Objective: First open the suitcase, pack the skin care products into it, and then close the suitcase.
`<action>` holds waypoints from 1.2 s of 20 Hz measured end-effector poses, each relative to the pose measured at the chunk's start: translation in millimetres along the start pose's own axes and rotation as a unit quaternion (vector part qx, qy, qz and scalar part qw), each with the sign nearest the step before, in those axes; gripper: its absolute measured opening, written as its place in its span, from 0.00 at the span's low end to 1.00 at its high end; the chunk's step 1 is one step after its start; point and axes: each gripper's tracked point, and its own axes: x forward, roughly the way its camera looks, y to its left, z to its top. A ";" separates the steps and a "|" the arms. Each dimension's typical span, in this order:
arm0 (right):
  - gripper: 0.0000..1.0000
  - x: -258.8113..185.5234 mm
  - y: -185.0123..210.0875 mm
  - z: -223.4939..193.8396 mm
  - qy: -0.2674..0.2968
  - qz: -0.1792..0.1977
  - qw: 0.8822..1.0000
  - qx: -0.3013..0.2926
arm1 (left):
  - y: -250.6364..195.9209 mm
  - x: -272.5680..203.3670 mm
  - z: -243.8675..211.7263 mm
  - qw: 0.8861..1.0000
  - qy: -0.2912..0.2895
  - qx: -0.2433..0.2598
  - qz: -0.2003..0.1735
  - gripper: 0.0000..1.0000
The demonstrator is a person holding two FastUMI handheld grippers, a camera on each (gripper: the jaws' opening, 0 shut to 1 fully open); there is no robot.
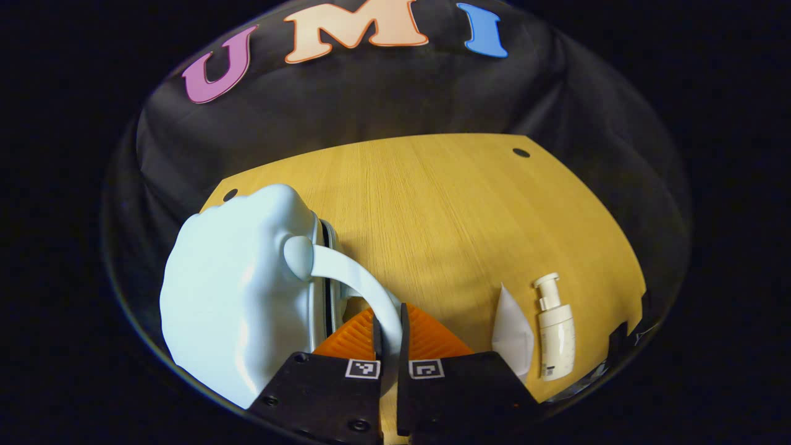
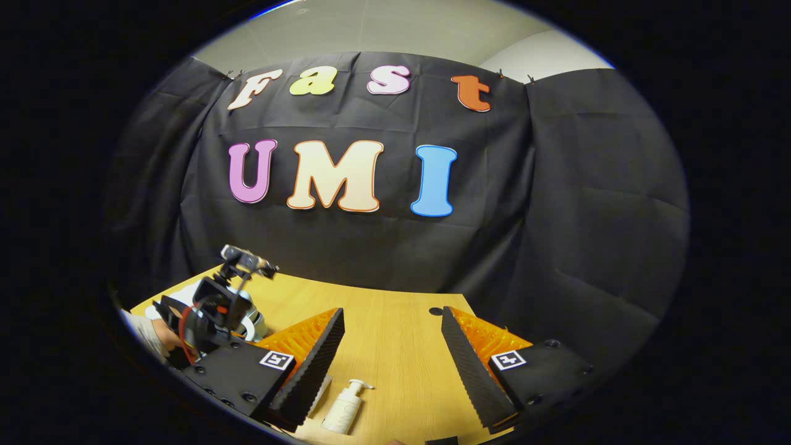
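Wooden worktop [image 1: 432, 204] w/ black cloth wall behind. Pale blue suitcase [image 1: 235, 296] stands at the worktop's left side in left gripper view, its curved handle [image 1: 358, 278] pinched between both fingers of the left gripper [image 1: 389, 327], jaws nearly together on it. White pump bottle [image 1: 555, 327] and white tube [image 1: 513, 334] lie side by side on the wood, well to the right of the case. Right gripper [image 2: 392, 358] hangs w/ jaws wide apart above the worktop, the bottle just beside its left finger; left gripper rig & a hand [image 2: 157, 337] seen further left.
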 end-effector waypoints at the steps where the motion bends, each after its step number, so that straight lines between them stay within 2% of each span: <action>1: 1.00 2.4 4.0 1.6 -0.002 0.004 1.000 0.001 | 5.3 -10.0 10.7 1.000 -0.008 -0.003 -0.005 0.01; 4: 1.00 9.6 24.2 -1.4 -0.001 0.026 1.000 0.008 | 26.0 -49.0 46.2 0.999 -0.042 0.005 0.000 0.01; 9: 1.00 21.1 66.3 4.5 -0.010 0.061 0.998 0.016 | 92.4 -107.5 89.9 0.996 -0.090 -0.007 0.025 0.01; 14: 1.00 32.8 105.2 6.4 -0.013 0.079 0.996 0.025 | 180.3 -147.5 112.2 0.988 -0.128 0.006 0.091 0.00; 18: 1.00 38.2 133.1 7.6 -0.014 0.081 0.996 0.023 | 261.7 -170.0 113.1 0.978 -0.141 0.021 0.155 0.00; 24: 0.99 46.2 172.1 1.4 -0.001 0.074 0.997 0.008 | 369.1 -182.6 105.4 0.967 -0.140 0.022 0.210 0.00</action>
